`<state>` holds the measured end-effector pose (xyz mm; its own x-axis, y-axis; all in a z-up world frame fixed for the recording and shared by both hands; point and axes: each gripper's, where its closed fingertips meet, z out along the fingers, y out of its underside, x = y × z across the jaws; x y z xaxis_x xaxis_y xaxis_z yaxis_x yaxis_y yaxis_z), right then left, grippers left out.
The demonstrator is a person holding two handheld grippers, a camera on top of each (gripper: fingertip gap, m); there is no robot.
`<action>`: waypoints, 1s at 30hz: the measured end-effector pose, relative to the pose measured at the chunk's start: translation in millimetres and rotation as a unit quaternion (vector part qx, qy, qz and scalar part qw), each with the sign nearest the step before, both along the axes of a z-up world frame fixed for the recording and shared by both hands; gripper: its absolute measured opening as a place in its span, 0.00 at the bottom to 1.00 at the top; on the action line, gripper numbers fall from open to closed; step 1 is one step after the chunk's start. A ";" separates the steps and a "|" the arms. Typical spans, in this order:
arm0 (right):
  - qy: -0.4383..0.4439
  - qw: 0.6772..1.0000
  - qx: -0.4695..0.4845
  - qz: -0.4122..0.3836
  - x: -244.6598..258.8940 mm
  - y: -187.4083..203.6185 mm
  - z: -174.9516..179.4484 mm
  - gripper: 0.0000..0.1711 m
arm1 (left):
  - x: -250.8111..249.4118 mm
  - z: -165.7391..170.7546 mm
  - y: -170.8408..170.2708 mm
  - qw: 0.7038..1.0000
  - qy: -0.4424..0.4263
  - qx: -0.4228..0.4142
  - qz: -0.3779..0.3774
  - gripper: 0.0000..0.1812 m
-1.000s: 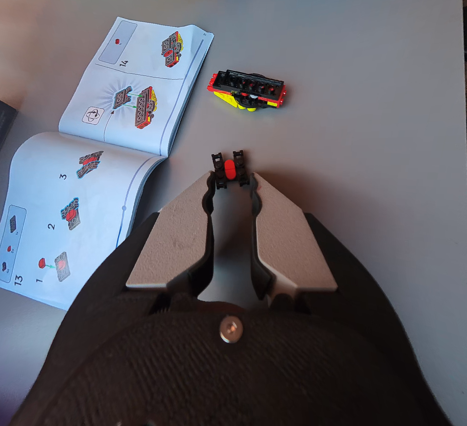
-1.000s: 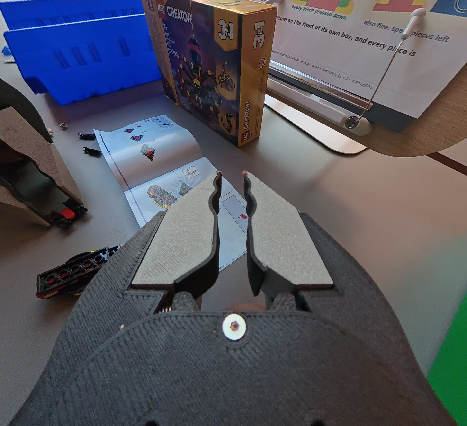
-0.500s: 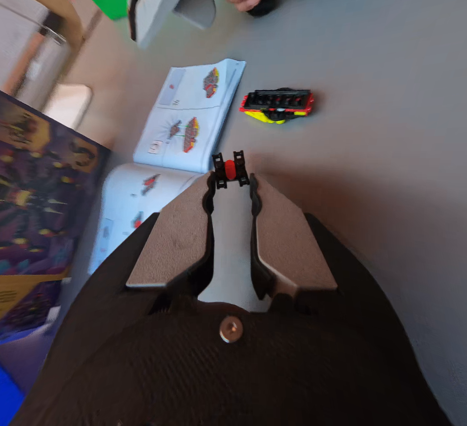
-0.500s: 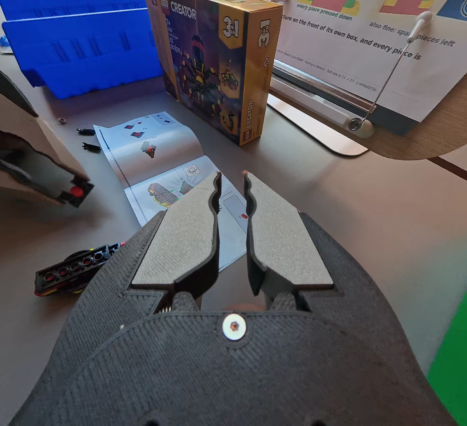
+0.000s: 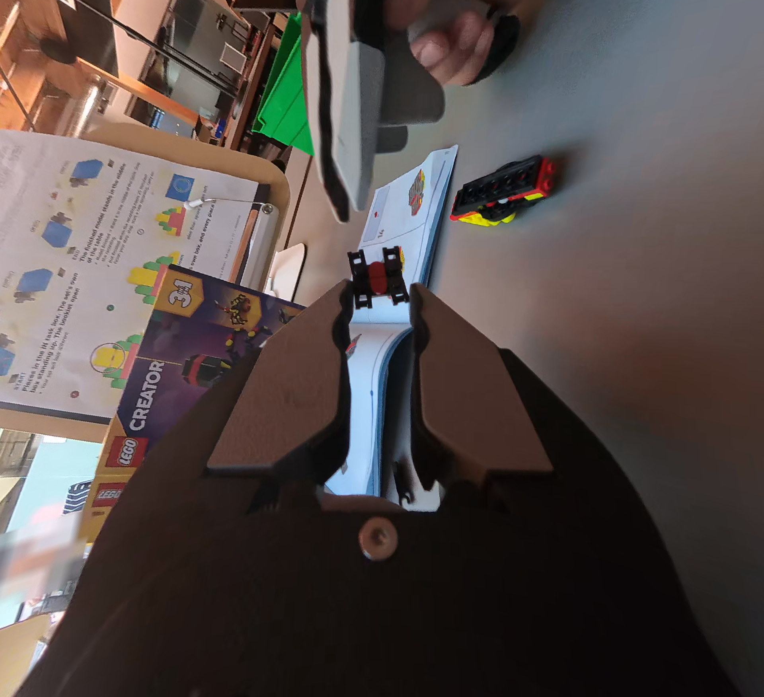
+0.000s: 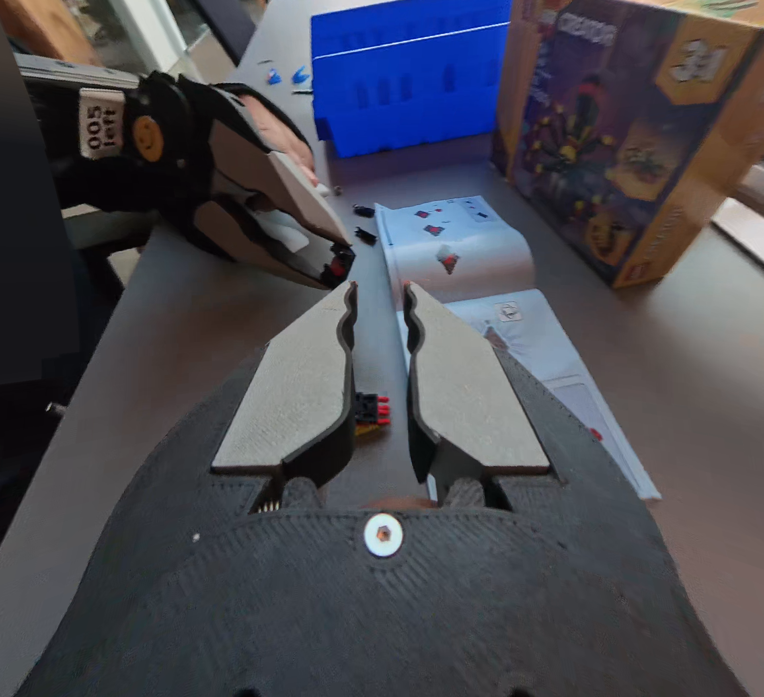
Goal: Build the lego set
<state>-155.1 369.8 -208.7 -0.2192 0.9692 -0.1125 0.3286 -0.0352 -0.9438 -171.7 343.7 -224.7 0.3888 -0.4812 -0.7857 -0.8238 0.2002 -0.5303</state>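
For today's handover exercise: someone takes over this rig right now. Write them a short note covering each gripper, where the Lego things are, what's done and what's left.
Left gripper: shut on the small black-and-red sub-assembly, held off the table.
Right gripper: open, empty, hovering above the table.
The black, red and yellow body lies on the table beside the open instruction booklet; the set's box stands behind.
Two small black pieces lie loose by the booklet.
Done: sub-assembly and body are each built.
Left: join them, probably steadying the body with the right gripper.
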 end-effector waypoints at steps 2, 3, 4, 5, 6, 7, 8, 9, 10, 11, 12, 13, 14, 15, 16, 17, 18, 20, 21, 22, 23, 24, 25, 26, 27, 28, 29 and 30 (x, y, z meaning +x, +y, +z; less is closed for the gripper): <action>-0.013 1.000 0.008 0.023 -3.3 -13.9 -3.6 0.11 | 1.6 2.8 -0.7 1.000 0.005 0.012 -0.001 0.14; -0.016 0.999 0.009 0.030 -4.8 -18.5 -4.1 0.11 | 2.5 4.2 -1.2 1.000 0.009 0.020 -0.002 0.14; -0.018 0.999 0.005 0.038 -5.9 -23.4 -3.9 0.12 | 3.8 6.0 -2.0 1.000 0.012 0.028 -0.004 0.14; -0.020 0.999 -0.002 0.045 -6.8 -27.4 -3.3 0.12 | 5.5 7.9 -3.1 0.999 0.012 0.035 -0.007 0.14; -0.020 0.999 -0.010 0.049 -8.0 -30.4 -2.6 0.13 | 7.3 10.4 -4.2 0.999 0.011 0.041 -0.010 0.14; -0.021 0.998 -0.016 0.049 -9.2 -31.6 -2.4 0.13 | 9.4 13.2 -5.7 0.999 0.009 0.049 -0.014 0.14; -0.023 0.998 -0.019 0.048 -10.1 -31.7 -3.1 0.13 | 11.4 15.5 -7.0 0.998 0.007 0.055 -0.018 0.14; -0.025 0.998 -0.021 0.051 -10.0 -32.9 -3.7 0.12 | 12.5 15.9 -7.9 0.998 0.009 0.058 -0.021 0.14; -0.024 0.998 -0.021 0.060 -8.9 -35.9 -3.8 0.07 | 12.5 15.6 -8.1 0.998 0.012 0.061 -0.020 0.14; -0.022 0.997 -0.018 0.066 -7.9 -37.7 -3.6 0.05 | 12.8 15.3 -8.5 0.998 0.014 0.063 -0.021 0.14; -0.020 0.997 -0.015 0.067 -7.5 -38.3 -3.1 0.05 | 13.5 15.9 -9.3 0.998 0.013 0.065 -0.024 0.14; -0.018 0.997 -0.016 0.070 -7.0 -39.1 -2.3 0.05 | 14.1 16.8 -10.1 0.997 0.011 0.067 -0.026 0.14; -0.015 0.997 -0.020 0.074 -6.4 -39.8 -1.1 0.05 | 14.6 18.0 -10.7 0.997 0.006 0.068 -0.028 0.14; -0.011 0.996 -0.027 0.079 -5.6 -40.6 0.2 0.04 | 15.5 19.2 -11.4 0.997 -0.001 0.068 -0.029 0.14; -0.008 0.996 -0.036 0.084 -4.6 -41.4 1.5 0.04 | 16.6 20.5 -12.5 0.997 -0.012 0.066 -0.032 0.14; -0.006 0.995 -0.045 0.088 -3.7 -41.6 2.6 0.04 | 17.9 22.5 -14.0 0.997 -0.029 0.063 -0.036 0.14; -0.004 0.995 -0.052 0.088 -3.1 -40.6 3.1 0.03 | 19.6 24.4 -15.9 0.996 -0.050 0.054 -0.043 0.14; -0.004 0.995 -0.055 0.084 -2.1 -36.7 2.3 0.03 | 21.2 27.6 -18.9 0.993 -0.101 0.020 -0.053 0.17; -0.004 0.995 -0.056 0.083 -1.4 -35.2 1.7 0.03 | 20.5 30.0 -19.1 0.991 -0.126 0.001 -0.054 0.18; -0.004 0.995 -0.056 0.083 -0.8 -34.5 1.4 0.03 | 18.1 32.9 -17.8 0.987 -0.150 -0.013 -0.050 0.19; -0.003 0.995 -0.056 0.083 -0.2 -34.0 1.6 0.03 | 14.7 35.4 -15.6 0.984 -0.172 -0.027 -0.043 0.21; -0.001 0.995 -0.054 0.082 0.0 -33.4 2.0 0.03 | 11.1 36.7 -13.1 0.980 -0.191 -0.043 -0.036 0.22; 0.001 0.995 -0.052 0.080 0.0 -32.7 2.7 0.03 | 8.4 35.7 -11.1 0.975 -0.209 -0.065 -0.031 0.22; 0.004 0.996 -0.048 0.080 -0.1 -32.8 3.6 0.03 | 8.0 31.8 -11.0 0.969 -0.224 -0.097 -0.031 0.23; 0.009 0.996 -0.043 0.081 0.0 -33.8 5.1 0.03 | 8.4 27.8 -11.3 0.962 -0.237 -0.128 -0.032 0.22; 0.013 0.996 -0.034 0.086 0.4 -36.1 6.4 0.03 | 9.8 24.5 -12.4 0.955 -0.249 -0.154 -0.035 0.22; 0.016 0.995 -0.020 0.092 1.1 -39.1 6.8 0.03 | 11.7 22.8 -13.9 0.949 -0.260 -0.172 -0.040 0.20; 0.016 0.996 0.003 0.093 1.6 -41.1 5.6 0.03 | 14.6 23.2 -16.3 0.943 -0.273 -0.185 -0.050 0.17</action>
<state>-153.5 328.7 -203.0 -0.3987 0.9120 -0.0959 0.2980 0.0300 -0.9541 -157.2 327.4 -201.5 0.6252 -0.7381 -0.2535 -0.3948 -0.0190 -0.9186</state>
